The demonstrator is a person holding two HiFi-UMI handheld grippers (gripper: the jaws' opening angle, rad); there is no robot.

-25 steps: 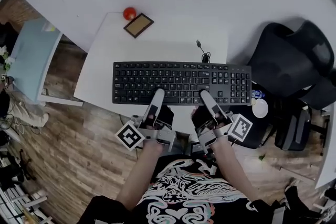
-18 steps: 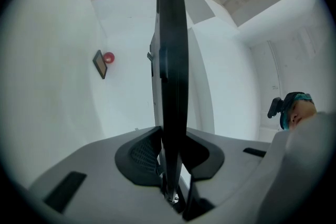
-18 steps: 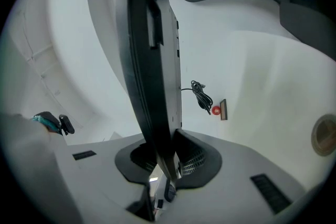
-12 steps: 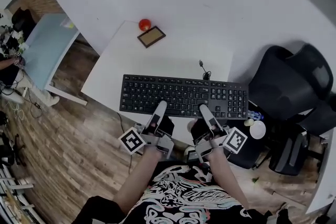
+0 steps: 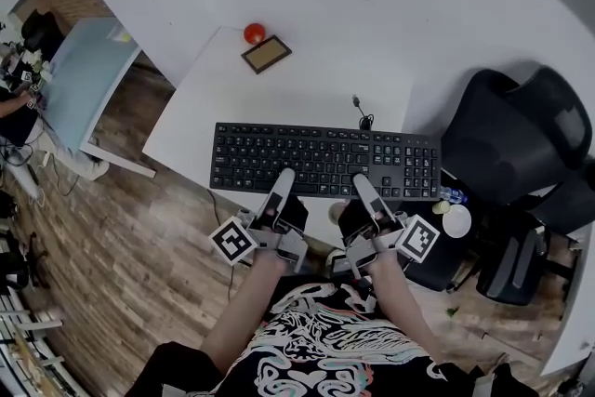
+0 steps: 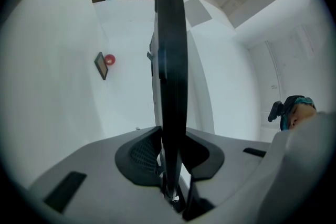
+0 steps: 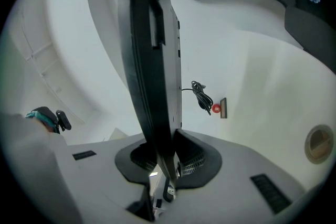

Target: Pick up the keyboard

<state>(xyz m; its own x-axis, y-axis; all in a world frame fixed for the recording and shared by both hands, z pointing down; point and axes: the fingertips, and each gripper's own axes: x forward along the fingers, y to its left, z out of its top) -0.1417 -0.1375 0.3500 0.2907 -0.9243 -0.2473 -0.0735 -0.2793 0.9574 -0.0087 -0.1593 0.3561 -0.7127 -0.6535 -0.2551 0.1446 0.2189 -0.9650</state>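
Both jaws of each tool were closed narrowly on the keyboard (image 5: 325, 161), gripping its near long edge from above and below. The left gripper (image 5: 284, 177) held it left of the middle and the right gripper (image 5: 361, 183) right of the middle. The black board stretched crosswise just ahead of them, over the near edge of the white table (image 5: 279, 98), with its cable (image 5: 364, 119) bunched behind it. A red ball (image 5: 253, 33) and a small frame (image 5: 266, 55) lay well apart at the far corner.

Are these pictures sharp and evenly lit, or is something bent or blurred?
Head view: even soft light, no glare, keyboard sharp, straight lines curved near the frame edges. Left gripper view: dark round corners, keyboard edge close, dark and soft. Right gripper view: the same, cable sharp.
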